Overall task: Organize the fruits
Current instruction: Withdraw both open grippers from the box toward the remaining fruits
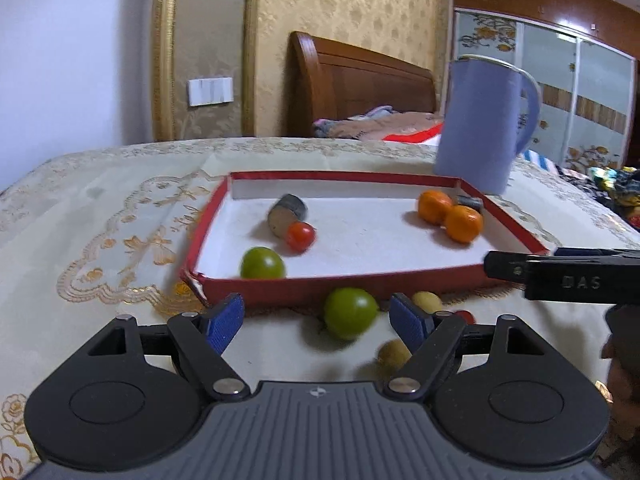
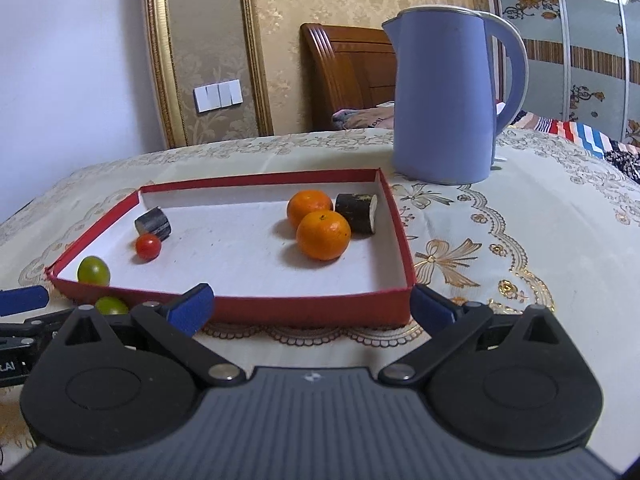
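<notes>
A red-walled box (image 1: 344, 290) (image 2: 312, 310) with a white floor holds two oranges (image 1: 462, 224) (image 2: 323, 234), a red cherry tomato (image 1: 300, 236) (image 2: 148, 246), a green fruit (image 1: 262, 264) (image 2: 93, 270) and two dark cut pieces (image 1: 286, 214) (image 2: 358, 212). My left gripper (image 1: 318, 318) is open; a second green fruit (image 1: 350, 312) (image 2: 111, 306) lies on the cloth between its fingers, in front of the box. Two small yellowish fruits (image 1: 394, 354) and a red one (image 1: 464, 315) lie beside it. My right gripper (image 2: 312, 306) is open and empty at the box's front wall.
A blue electric kettle (image 1: 478, 128) (image 2: 444, 100) stands behind the box's right corner. The embroidered cream tablecloth (image 1: 100, 208) (image 2: 520, 240) covers the table. The right gripper's side (image 1: 560, 280) reaches in at the right of the left wrist view. A bed lies behind.
</notes>
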`<move>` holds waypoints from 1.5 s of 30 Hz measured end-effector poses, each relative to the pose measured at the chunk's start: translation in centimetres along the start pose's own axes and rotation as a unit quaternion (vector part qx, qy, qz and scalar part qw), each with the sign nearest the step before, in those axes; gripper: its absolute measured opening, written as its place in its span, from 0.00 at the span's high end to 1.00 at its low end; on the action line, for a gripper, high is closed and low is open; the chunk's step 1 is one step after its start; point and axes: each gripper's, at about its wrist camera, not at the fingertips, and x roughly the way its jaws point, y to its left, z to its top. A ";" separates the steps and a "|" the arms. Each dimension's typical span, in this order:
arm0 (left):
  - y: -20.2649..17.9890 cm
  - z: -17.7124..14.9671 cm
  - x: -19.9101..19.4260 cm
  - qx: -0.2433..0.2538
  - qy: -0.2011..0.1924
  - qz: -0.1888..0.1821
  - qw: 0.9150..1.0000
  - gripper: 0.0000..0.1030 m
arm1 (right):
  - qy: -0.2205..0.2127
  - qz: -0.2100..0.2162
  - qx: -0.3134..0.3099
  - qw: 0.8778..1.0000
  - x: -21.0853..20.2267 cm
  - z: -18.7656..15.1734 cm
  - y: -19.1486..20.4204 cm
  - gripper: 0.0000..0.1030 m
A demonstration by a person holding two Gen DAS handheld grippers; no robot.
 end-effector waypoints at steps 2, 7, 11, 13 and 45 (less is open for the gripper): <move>-0.3 -0.2 -0.3 0.005 0.002 -0.008 1.000 0.23 | -0.003 -0.001 -0.001 1.000 -0.2 -0.1 0.0 0.00; -0.9 -0.7 -0.6 0.021 0.002 -0.008 1.000 0.23 | 0.010 0.000 0.003 1.000 -0.1 -0.3 -0.2 0.00; -1.2 -1.1 -0.6 0.031 0.008 -0.003 0.999 0.22 | 0.015 0.001 0.005 1.000 -0.3 -0.5 -0.3 0.00; -1.3 -1.2 -0.7 0.033 0.010 -0.004 0.999 0.18 | 0.014 0.003 0.009 1.000 -0.6 -0.6 -0.5 0.00; 0.8 -1.6 -0.7 -0.043 0.022 0.028 0.998 0.00 | 0.043 0.068 -0.034 0.996 -1.2 -1.6 0.8 0.00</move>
